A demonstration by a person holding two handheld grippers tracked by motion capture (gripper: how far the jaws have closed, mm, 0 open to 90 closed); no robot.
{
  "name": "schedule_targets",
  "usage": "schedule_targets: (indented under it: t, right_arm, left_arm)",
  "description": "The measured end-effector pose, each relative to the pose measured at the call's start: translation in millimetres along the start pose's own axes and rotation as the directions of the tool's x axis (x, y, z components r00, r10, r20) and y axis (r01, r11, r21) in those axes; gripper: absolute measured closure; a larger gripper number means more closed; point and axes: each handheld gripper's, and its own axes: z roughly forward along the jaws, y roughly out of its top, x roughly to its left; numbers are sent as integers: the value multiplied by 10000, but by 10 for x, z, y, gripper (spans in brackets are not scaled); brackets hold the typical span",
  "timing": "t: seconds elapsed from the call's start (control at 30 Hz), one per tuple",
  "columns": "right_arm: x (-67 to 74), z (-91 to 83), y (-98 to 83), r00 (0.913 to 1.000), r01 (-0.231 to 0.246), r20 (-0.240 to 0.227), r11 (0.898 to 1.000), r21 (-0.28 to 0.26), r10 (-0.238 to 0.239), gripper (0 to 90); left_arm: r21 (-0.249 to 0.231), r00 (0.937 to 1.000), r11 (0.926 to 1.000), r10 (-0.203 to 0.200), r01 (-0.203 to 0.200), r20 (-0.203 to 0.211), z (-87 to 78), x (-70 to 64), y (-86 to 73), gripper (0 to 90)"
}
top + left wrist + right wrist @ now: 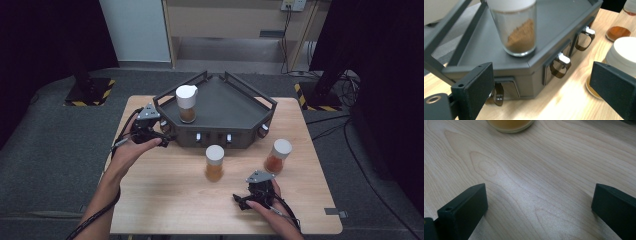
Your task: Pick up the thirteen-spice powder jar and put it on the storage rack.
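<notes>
A dark grey tray (235,107) with raised rails stands at the back of the wooden table. On its left part stands a white-lidded glass jar of brown powder (187,104) (520,30). My left gripper (162,136) (539,75) is open at the tray's front left corner, facing the tray's front wall (536,72), and nothing is gripped. A jar with yellow-orange contents (214,163) (624,55) and a jar with red-orange contents (278,156) (618,33) stand on the table in front of the tray. My right gripper (245,197) (539,192) is open low over bare wood, with the yellow-orange jar's base (510,124) just ahead.
Small metal-and-amber clips (560,65) line the tray's front wall. The table's near edge (225,232) is close behind my right hand. Grey carpet surrounds the table, and dark stands with hazard-striped bases (90,92) sit at the back corners.
</notes>
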Motion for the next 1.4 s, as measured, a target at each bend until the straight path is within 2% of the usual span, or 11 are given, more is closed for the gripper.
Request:
schedule_targets:
  t: [0.23, 0.77, 1.03, 1.4]
  right_arm:
    - [0, 0, 0, 10000, -3, 0, 10000, 1, 3, 5]
    - [-2, 0, 1, 10000, -3, -9, 10000, 1, 3, 5]
    - [-2, 1, 1, 10000, -4, -8, 10000, 2, 4, 5]
    - [-2, 0, 1, 10000, -3, -8, 10000, 1, 3, 5]
  left_arm:
    - [56, 9998, 9998, -214, 214, -25, -29, -52, -136, 30]
    - [285, 9992, 9988, -407, 406, 22, -44, -210, -375, 26]
    - [374, 9986, 9979, -537, 536, 25, -43, -303, -535, 26]
    - [358, 9959, 9952, -908, 908, -6, -81, -410, -800, 26]
